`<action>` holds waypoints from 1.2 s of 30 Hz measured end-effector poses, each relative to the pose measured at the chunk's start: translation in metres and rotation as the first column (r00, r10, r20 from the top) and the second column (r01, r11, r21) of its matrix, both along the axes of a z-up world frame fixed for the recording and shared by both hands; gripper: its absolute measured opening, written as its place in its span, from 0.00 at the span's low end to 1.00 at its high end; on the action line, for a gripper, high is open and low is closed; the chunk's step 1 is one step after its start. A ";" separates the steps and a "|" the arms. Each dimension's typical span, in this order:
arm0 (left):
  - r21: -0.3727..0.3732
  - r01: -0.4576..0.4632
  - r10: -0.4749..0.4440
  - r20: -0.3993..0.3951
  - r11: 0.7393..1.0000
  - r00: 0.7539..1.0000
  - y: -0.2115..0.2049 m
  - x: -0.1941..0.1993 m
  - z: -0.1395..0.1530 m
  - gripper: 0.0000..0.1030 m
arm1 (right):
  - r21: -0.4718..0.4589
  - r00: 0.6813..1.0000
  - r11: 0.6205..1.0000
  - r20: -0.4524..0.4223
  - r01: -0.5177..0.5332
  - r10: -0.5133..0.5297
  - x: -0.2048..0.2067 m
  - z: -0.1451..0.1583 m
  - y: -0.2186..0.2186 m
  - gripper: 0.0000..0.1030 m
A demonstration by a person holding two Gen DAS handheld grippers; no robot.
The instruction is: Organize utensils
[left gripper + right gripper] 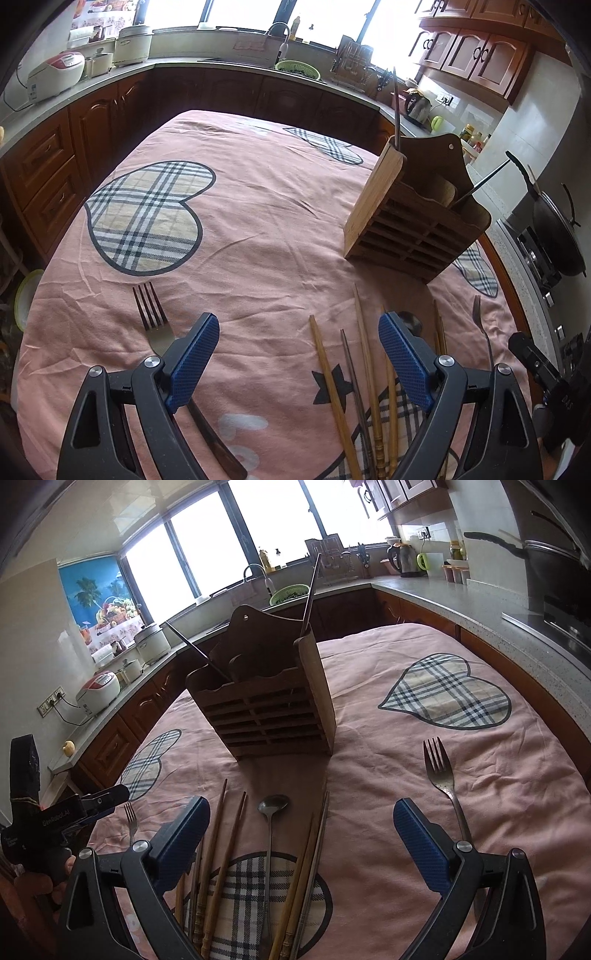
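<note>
A wooden utensil holder (413,206) (266,701) stands on the pink cloth with two thin dark sticks in it. My left gripper (299,354) is open and empty above the cloth. A large fork (155,317) lies by its left finger and several chopsticks (332,384) lie by its right finger. My right gripper (299,834) is open and empty over several chopsticks (221,853) and a spoon (271,823). A large fork (441,775) lies by its right finger. A small fork (480,325) (130,821) lies at the side.
The table has a pink cloth (258,206) with plaid hearts. Kitchen counters (92,85) surround it with rice cookers, a sink, a kettle (402,559) and a stove with a wok (557,229). The other gripper (55,819) shows at the right wrist view's left edge.
</note>
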State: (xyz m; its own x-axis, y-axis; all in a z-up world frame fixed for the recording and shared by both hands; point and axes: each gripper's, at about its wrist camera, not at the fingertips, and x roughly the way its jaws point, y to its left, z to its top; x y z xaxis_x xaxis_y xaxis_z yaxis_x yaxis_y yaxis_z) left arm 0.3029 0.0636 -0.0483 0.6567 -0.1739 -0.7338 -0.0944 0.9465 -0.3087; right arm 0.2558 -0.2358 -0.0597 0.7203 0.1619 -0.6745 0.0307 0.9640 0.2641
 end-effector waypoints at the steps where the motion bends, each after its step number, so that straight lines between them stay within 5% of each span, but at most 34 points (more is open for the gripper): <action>1: 0.004 0.005 -0.005 -0.005 1.000 1.000 -0.002 0.003 -0.001 0.85 | 0.002 1.000 1.000 -0.004 0.000 0.000 0.001 -0.001 0.000 0.98; 8: 0.032 0.031 -0.030 -0.033 0.999 0.999 -0.014 0.020 -0.011 0.84 | 0.006 1.000 1.000 -0.026 0.005 -0.005 0.013 -0.009 -0.003 0.95; 29: 0.069 0.183 -0.169 -0.174 0.981 0.970 -0.061 0.105 -0.055 0.57 | -0.003 0.975 0.999 -0.216 -0.046 0.045 0.094 -0.062 -0.004 0.36; 36: 0.123 0.223 -0.197 -0.195 0.967 0.961 -0.079 0.123 -0.068 0.31 | -0.052 0.965 0.996 -0.254 -0.077 0.062 0.104 -0.073 0.000 0.16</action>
State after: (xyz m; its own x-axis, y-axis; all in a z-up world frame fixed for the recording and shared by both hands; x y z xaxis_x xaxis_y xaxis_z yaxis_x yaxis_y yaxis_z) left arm 0.4257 -0.0158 -0.1167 0.4715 -0.1787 -0.8635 0.0698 0.9837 -0.1654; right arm 0.3595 -0.2353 -0.1331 0.5141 0.1587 -0.8429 0.0213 0.9801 0.1975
